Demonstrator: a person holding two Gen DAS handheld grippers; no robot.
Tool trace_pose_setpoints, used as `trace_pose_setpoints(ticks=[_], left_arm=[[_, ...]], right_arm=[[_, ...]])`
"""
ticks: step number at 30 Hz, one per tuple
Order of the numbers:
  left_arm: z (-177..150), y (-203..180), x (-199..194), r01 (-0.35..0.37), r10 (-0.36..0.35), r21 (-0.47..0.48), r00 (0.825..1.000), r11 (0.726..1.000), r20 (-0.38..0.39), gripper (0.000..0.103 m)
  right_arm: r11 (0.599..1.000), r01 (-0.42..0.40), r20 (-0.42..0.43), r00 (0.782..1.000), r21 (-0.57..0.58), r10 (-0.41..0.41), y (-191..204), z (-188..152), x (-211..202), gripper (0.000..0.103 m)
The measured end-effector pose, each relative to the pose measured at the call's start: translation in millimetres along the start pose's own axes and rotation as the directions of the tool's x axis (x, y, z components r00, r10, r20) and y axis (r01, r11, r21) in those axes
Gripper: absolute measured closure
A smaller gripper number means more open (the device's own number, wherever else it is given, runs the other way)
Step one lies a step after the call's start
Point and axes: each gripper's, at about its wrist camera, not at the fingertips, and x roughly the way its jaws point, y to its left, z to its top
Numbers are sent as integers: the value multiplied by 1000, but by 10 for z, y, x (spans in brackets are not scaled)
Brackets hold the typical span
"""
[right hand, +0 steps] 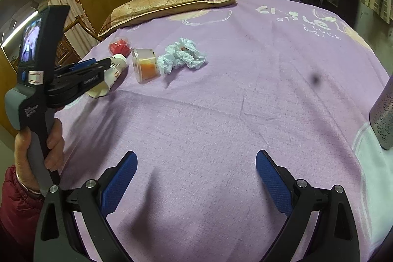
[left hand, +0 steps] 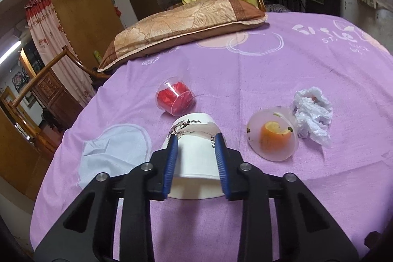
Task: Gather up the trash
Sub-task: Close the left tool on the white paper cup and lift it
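Paper, thin-walled and lying on its side at lower centre of the left wrist view: white paper cup, pinched across its body by the left tongs, blue pads pressed to both flanks. Could buckle under the squeeze, or slide out through the taper once lifted off the purple bedsheet. Just above it, clear cup with red scraps, close enough to get nudged and rolled by a careless lift. Further right, frosted cup with orange peel, tipped over, likely to spill if bumped. Beside that, crumpled white plastic bag, light, easily dragged. In the right wrist view, right tongs spread wide over bare sheet, holding nothing.
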Motion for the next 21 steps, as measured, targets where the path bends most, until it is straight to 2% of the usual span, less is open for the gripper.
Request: trace_pose_setpoints(ticks=[4,10,14,15,16,17,18,19,21], left_arm=[[21,185,-41,45,-46,-69,999,997,-1,75],[-2,590,-2,110,-116,-195,993,975,-18,74],[-44,734,82,179,-197,-250,979,952,-50,73],[-47,745,92,202,-222,-260,974,944,-51,64],[-45,747,90,222,-244,-270,969,937,-47,45],[-36,737,75,239,-258,-277,966,930,-33,33],[-21,719,55,239,-254,-277,967,931,-17,15],[-4,690,29,235,-243,-272,970,933,2,11],[45,556,16,227,-227,-219,974,949,22,10]], right_arm=[[1000,1,-4,1000,-1,-1,2,-1,8,7],[1000,12,11,1000,-9,-11,2,3,-21,7],[1000,-3,9,1000,-2,3,-6,1,-36,7],[1000,-6,7,1000,0,6,-7,0,-37,7],[1000,-11,4,1000,2,11,-8,-2,-35,7],[1000,-14,1,1000,3,14,-4,-3,-28,7],[1000,-19,-3,1000,5,19,-1,-2,-20,7],[1000,-22,-5,1000,6,22,2,-2,-16,7],[1000,-27,-9,1000,6,27,10,-6,-8,7]])
